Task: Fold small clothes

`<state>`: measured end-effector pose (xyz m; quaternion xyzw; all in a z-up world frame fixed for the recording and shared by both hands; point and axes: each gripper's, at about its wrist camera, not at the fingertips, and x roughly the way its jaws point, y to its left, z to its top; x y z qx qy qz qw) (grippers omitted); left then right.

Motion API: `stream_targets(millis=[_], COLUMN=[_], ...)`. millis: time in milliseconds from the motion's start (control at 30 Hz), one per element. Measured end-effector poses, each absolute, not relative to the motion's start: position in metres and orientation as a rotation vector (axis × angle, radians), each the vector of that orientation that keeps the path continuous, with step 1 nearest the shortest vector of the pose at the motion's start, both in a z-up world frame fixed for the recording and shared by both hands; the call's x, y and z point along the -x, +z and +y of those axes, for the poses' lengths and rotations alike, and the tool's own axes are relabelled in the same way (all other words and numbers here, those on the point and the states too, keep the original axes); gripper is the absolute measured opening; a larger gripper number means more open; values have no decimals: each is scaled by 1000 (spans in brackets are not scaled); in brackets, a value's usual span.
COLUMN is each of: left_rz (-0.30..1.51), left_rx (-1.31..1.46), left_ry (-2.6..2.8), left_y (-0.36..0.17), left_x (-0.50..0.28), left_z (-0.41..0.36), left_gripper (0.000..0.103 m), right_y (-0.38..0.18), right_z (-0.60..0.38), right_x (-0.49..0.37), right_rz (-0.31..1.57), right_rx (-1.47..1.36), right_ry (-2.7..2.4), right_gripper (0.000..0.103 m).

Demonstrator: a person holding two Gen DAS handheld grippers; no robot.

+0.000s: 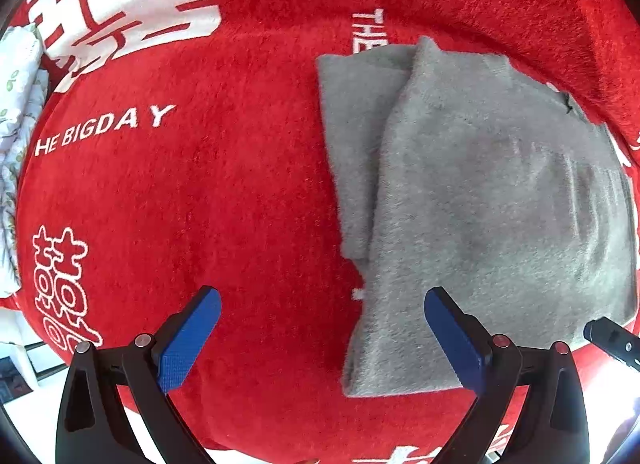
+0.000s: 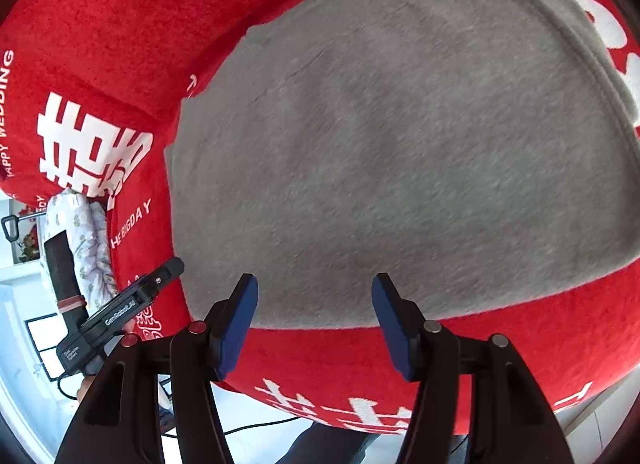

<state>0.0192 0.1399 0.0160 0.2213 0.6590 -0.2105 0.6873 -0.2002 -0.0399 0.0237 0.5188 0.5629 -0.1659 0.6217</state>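
A grey fleecy garment [image 1: 480, 203] lies folded on a red blanket [image 1: 220, 203], with one folded layer showing along its left side. My left gripper [image 1: 322, 296] hangs open straight above the garment's lower left edge; its right finger [image 1: 452, 336] is over the grey cloth and its left finger over the red blanket. In the right wrist view the garment [image 2: 400, 143] fills most of the picture. My right gripper [image 2: 315, 280] is open over its near edge, with nothing pinched. The left gripper's body [image 2: 132, 304] shows beside the garment's left edge.
The red blanket [image 2: 520, 344] bears white lettering and characters and drops off at its near edge to a pale floor [image 2: 248, 444]. A white floral pillow [image 1: 16, 103] lies at the blanket's left end. A dark trouser leg [image 2: 328, 444] stands below the edge.
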Motion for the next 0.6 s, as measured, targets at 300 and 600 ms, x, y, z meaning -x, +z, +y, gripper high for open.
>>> stream_targets(millis=[300, 600], left_rz=[1482, 1436], left_rx=[-510, -429], left_ry=[-469, -472], left_y=[10, 18], left_x=[-22, -31], left_z=[160, 187], left_gripper=[102, 102], right_y=[20, 27], right_z=[-15, -13], right_x=[185, 82], right_rz=[1293, 1200], right_rx=[-1211, -1033], right_ry=[-342, -245], right_gripper=[63, 9])
